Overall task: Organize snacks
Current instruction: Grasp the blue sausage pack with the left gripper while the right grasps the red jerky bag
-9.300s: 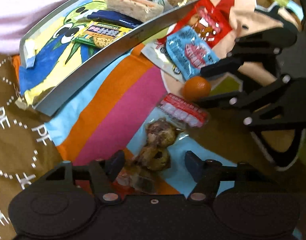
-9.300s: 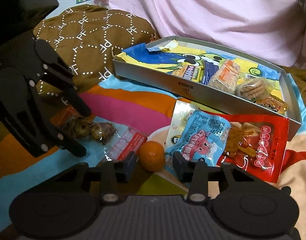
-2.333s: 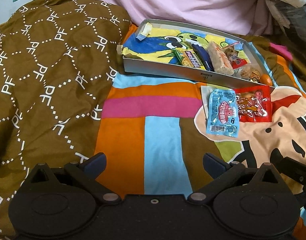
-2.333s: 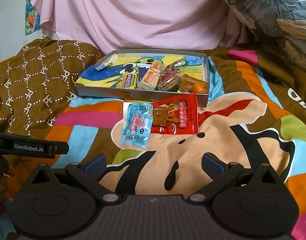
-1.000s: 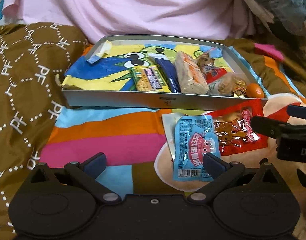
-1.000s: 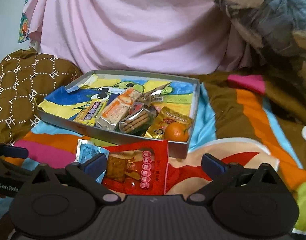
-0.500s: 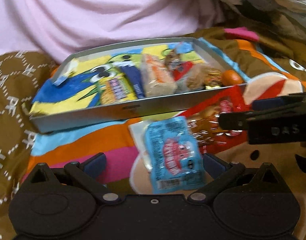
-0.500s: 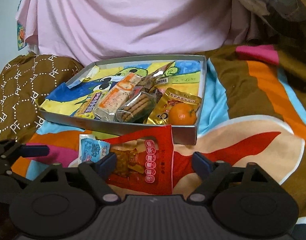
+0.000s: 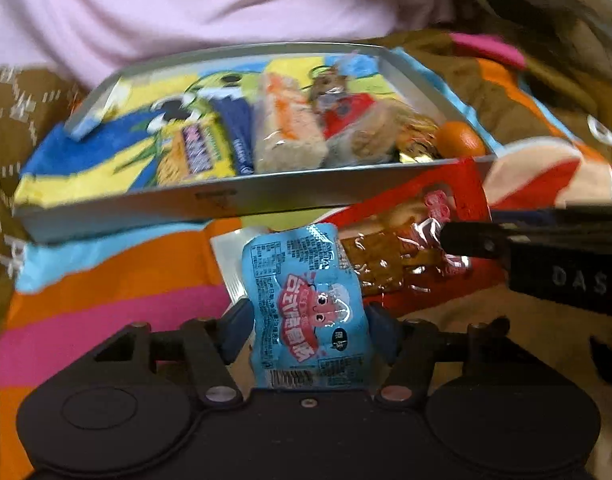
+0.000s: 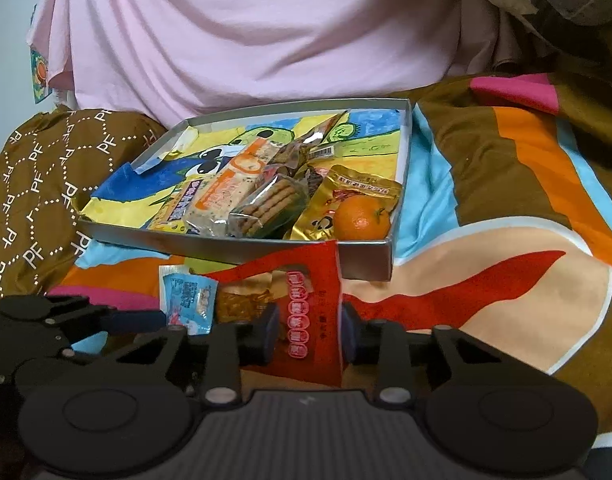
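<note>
Closing on the blue snack packet (image 9: pixel 310 304), the left gripper (image 9: pixel 309 330) has both pads against its sides — packet lies on the striped blanket (image 9: pixel 118 280), 6 o'clock of the tray (image 9: pixel 210 200). At 3 o'clock, the right gripper (image 10: pixel 308 330) has just closed too, pinching the red snack bag (image 10: pixel 306 312), whose top leans on the tray's front wall.

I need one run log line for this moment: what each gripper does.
left gripper: closing on blue packet | right gripper: closing on red packet | box: snacks inside
</note>
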{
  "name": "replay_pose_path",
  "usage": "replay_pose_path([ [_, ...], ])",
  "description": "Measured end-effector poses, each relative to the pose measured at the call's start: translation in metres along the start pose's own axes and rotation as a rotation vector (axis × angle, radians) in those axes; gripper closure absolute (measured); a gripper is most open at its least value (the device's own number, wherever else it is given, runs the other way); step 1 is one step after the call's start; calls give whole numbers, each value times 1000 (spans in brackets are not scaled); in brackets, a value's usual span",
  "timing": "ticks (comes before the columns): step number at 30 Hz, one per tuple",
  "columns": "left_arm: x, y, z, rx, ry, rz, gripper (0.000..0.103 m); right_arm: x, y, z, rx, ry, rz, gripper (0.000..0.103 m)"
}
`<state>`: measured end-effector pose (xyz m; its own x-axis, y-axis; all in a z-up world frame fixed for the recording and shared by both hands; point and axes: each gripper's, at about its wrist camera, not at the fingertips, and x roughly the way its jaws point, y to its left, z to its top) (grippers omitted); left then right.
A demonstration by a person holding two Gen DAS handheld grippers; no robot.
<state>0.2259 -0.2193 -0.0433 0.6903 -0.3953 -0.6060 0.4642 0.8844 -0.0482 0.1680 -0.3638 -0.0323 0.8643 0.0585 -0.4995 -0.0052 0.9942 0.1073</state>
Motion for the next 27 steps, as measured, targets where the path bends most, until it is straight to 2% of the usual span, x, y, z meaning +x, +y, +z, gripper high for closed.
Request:
replay_pose_path([
  [6, -3, 9, 3, -73, 23, -36, 50, -1, -2, 1, 3, 6, -10, 82],
  [11, -10, 15, 3, -84, 39, -7, 54, -6, 1, 2, 13, 17, 0, 83],
  [16, -25, 28, 0, -110, 44, -21, 61, -18, 13, 3, -25, 14, 27, 84],
  [22, -46, 43, -5, -106, 25, -2, 61, -40, 30, -3, -55, 44, 97, 84],
  [27, -54, 61, -4, -129, 34, 56, 64, -49, 41, -9, -26, 76, 199, 81],
])
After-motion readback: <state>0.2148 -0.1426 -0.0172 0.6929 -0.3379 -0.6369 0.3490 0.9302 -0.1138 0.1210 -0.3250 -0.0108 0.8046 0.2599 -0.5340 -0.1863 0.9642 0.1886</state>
